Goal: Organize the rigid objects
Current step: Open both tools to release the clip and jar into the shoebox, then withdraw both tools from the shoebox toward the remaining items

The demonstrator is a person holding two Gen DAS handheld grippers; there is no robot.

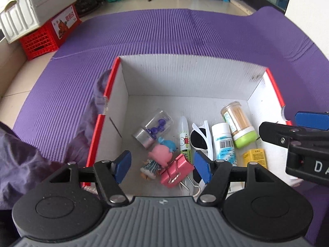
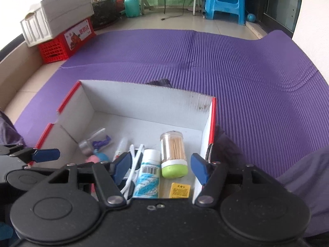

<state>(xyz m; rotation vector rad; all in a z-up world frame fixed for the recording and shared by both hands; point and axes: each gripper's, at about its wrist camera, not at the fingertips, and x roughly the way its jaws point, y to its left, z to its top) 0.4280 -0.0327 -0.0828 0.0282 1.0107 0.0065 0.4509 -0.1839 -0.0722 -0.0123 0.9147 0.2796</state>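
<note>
A white cardboard box with red edges [image 1: 115,76] [image 2: 212,123] sits on a purple mat. Inside lie a toothpick jar with a green lid [image 1: 238,123] [image 2: 173,154], a white bottle with a blue label [image 1: 224,144] [image 2: 149,173], white sunglasses [image 1: 200,138], a clear jar of purple beads [image 1: 153,127], a white glue tube [image 1: 185,138], a pink pig toy [image 1: 161,154], a pink binder clip [image 1: 176,171] and a small yellow box [image 1: 255,157] [image 2: 180,189]. My left gripper [image 1: 162,166] hovers open above the clip. Above the bottle and jar, my right gripper [image 2: 160,167] is open, holding nothing.
The ribbed purple mat [image 1: 185,30] spreads wide around the box. A red crate [image 1: 47,35] with a white bin on it stands far left. A blue stool [image 2: 224,0] and teal bottle [image 2: 131,4] stand at the back. Purple cloth [image 1: 24,154] bunches at the near left.
</note>
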